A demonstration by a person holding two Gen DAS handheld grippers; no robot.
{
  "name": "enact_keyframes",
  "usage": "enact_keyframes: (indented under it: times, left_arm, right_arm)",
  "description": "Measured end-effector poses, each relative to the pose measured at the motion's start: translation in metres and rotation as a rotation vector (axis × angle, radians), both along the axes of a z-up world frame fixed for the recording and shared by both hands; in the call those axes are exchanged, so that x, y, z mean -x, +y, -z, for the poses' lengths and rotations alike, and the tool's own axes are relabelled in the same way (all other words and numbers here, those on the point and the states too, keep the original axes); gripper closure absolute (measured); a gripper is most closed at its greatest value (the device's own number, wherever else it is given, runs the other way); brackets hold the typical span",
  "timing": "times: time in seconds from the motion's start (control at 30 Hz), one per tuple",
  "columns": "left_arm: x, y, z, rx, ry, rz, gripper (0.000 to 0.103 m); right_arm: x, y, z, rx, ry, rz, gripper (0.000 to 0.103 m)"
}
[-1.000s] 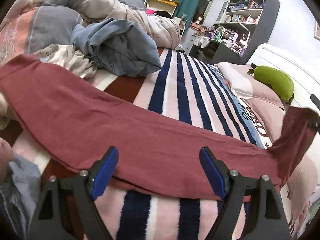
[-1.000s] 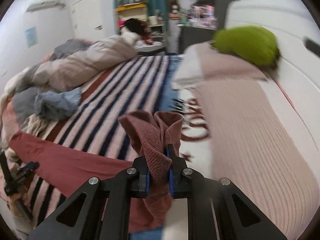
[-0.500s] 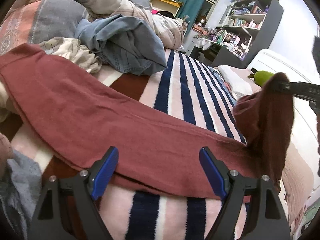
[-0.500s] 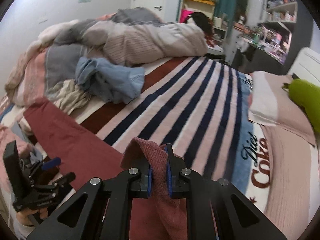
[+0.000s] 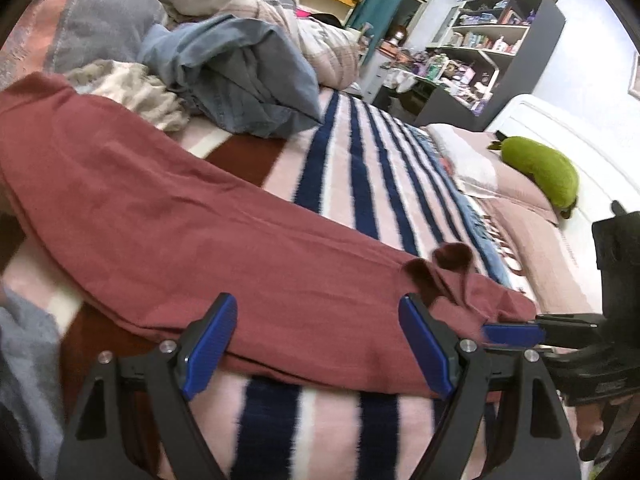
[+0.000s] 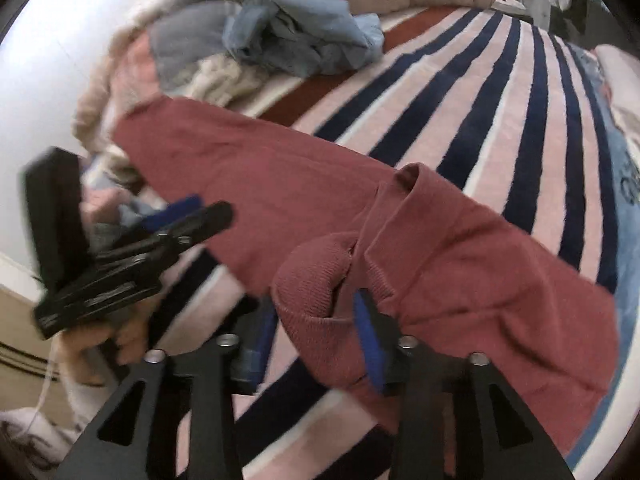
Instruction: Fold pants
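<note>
at lower centre, soft limp maroon knit pants [image 5: 208,232]; left gripper [image 5: 320,340] spread wide, empty; right gripper [image 6: 312,320] parted, ribbed cuff [image 6: 316,292] draped between, best pinched there.

A striped blanket [image 5: 360,168] covers the bed, bearing red pants [image 5: 168,216], crumpled denim [image 5: 240,80] and a green plush [image 5: 544,172].

Evenly lit, soft indoor light, faint shadows; strong fisheye curvature with dark vignette at all corners; motion blur across right wrist view, heaviest at 9 o'clock; left wrist view sharper, slightly smeared at 6 o'clock
</note>
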State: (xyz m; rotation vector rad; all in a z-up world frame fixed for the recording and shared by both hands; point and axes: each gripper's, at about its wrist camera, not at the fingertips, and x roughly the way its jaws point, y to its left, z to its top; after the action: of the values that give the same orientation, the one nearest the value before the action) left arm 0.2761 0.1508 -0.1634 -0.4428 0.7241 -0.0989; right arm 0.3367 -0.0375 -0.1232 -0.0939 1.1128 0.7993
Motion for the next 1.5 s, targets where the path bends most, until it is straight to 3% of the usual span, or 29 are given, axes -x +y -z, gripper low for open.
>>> enact_keyframes:
  times: [0.03,0.1,0.17,0.23,0.33,0.4,0.5,0.6,0.73,0.77,0.83,0.9,0.93,1.03,1.2,1.37,1.47,1.5]
  left_arm:
    - [-0.001,-0.001,-0.001,0.011,-0.002,0.011,0.023]
    - [-0.005,-0.006,-0.003,0.052,-0.01,0.045,0.023]
    - [-0.01,-0.01,-0.006,0.082,-0.017,0.067,0.023]
    - [-0.015,-0.019,-0.011,0.081,-0.018,0.085,0.023]
    - [-0.024,-0.043,-0.014,0.097,0.004,0.173,0.023]
    - [-0.032,-0.065,-0.012,0.1,0.041,0.22,0.023]
    - [-0.05,-0.091,-0.003,0.083,0.113,0.262,0.023]
    - [-0.06,-0.103,-0.001,0.07,0.152,0.246,0.023]
    - [-0.073,-0.107,0.002,0.049,0.206,0.188,0.024]
    - [-0.074,-0.107,0.003,0.037,0.212,0.178,0.026]
    - [-0.076,-0.11,0.004,-0.013,0.214,0.155,0.059]
    - [-0.078,-0.113,0.004,-0.042,0.218,0.176,0.077]
    - [-0.077,-0.113,0.004,-0.067,0.214,0.183,0.083]
    - [-0.074,-0.115,-0.008,-0.15,0.165,0.189,0.085]
    - [-0.07,-0.085,-0.031,-0.237,0.098,0.112,0.085]
    - [-0.078,-0.054,-0.013,-0.291,0.174,0.096,0.082]
    - [-0.077,-0.044,-0.001,-0.292,0.205,0.072,0.056]
    - [-0.074,-0.04,0.001,-0.309,0.201,0.045,0.04]
  right_arm:
    - [0.003,-0.008,-0.005,-0.044,0.002,-0.003,0.048]
    - [0.009,-0.029,-0.018,-0.135,-0.052,0.02,0.047]
    - [0.014,-0.053,-0.029,-0.203,-0.16,0.089,0.046]
    - [0.011,-0.083,-0.035,-0.248,-0.264,0.196,0.039]
    - [-0.001,-0.11,-0.025,-0.2,-0.354,0.318,0.038]
    - [-0.01,-0.119,-0.013,-0.105,-0.372,0.339,0.038]
    - [-0.014,-0.145,-0.003,-0.095,-0.389,0.418,0.038]
    - [-0.012,-0.164,0.0,-0.129,-0.364,0.442,0.038]
    - [-0.003,-0.167,-0.01,-0.147,-0.402,0.445,0.038]
    - [-0.002,-0.167,-0.011,-0.153,-0.408,0.444,0.038]
    - [-0.003,-0.166,-0.013,-0.169,-0.407,0.443,0.038]
    - [-0.004,-0.166,-0.013,-0.188,-0.395,0.443,0.038]
    - [-0.006,-0.167,-0.012,-0.198,-0.386,0.446,0.038]
    - [-0.009,-0.171,-0.009,-0.221,-0.363,0.457,0.038]
    - [-0.007,-0.171,-0.009,-0.241,-0.36,0.456,0.038]
    - [-0.009,-0.168,-0.004,-0.247,-0.337,0.447,0.038]
    - [-0.011,-0.165,0.001,-0.252,-0.312,0.436,0.038]
    - [-0.011,-0.165,0.002,-0.252,-0.309,0.434,0.038]
